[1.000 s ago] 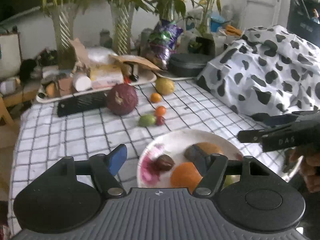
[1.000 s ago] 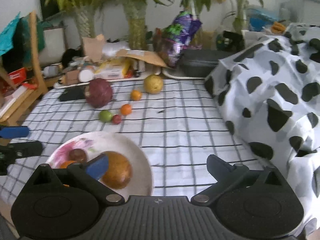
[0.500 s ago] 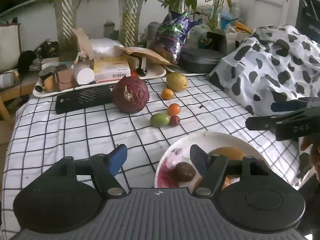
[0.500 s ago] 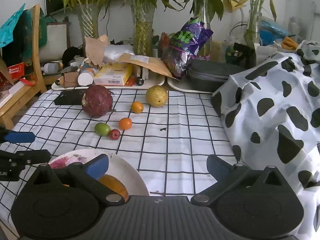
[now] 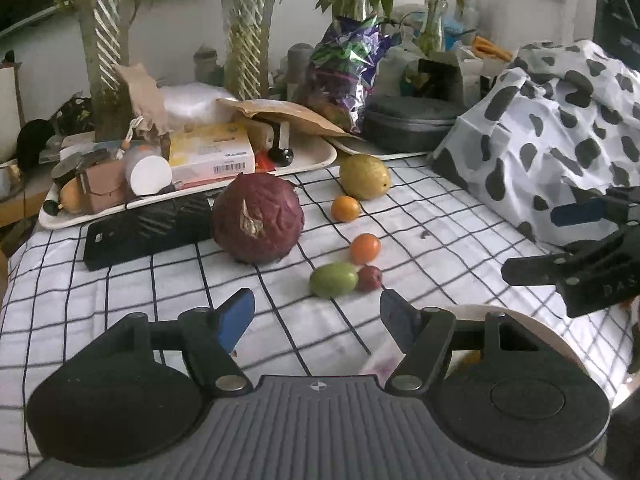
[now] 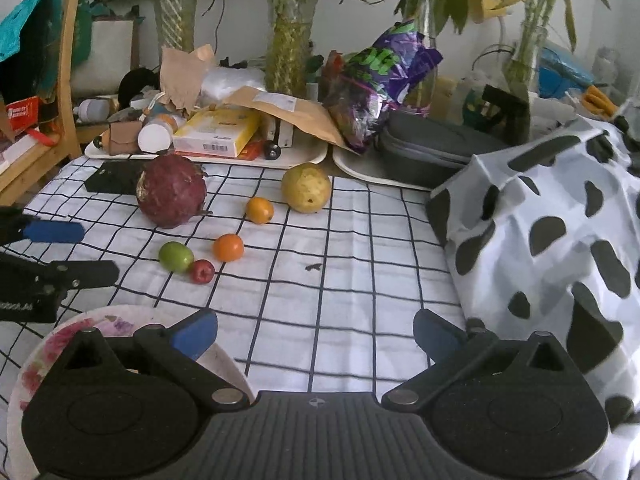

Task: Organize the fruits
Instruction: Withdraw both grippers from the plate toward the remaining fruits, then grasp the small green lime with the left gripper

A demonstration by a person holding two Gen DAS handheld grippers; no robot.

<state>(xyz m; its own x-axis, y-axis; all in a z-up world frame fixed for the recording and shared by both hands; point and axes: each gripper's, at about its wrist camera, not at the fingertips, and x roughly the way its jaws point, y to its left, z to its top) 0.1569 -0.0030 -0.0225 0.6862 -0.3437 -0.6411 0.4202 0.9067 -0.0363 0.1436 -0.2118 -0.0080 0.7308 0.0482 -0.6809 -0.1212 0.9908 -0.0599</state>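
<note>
On the checked tablecloth lie a big purple-red round fruit [image 5: 258, 218] [image 6: 171, 191], a yellow-green fruit [image 5: 364, 176] [image 6: 306, 187], two small oranges [image 5: 345, 208] [image 5: 365, 248], a green fruit [image 5: 333, 279] [image 6: 176, 256] and a small red fruit [image 5: 369, 278] [image 6: 203, 271]. A white flowered plate [image 6: 36, 364] [image 5: 540, 328] sits near me, mostly hidden behind both grippers. My left gripper [image 5: 316, 322] is open and empty, just short of the green fruit. My right gripper [image 6: 316, 334] is open and empty over bare cloth.
A black flat case [image 5: 144, 230] lies left of the purple fruit. Cluttered trays [image 5: 192, 184], vases and a purple bag [image 6: 384, 76] line the back. A cow-print cloth heap [image 6: 560, 240] fills the right side. A wooden chair [image 6: 48, 120] stands at left.
Both grippers have pulled back and risen from over the plate. The plate's fruits have dropped out of sight behind them, and the loose fruits now sit closer to the view's middle.
</note>
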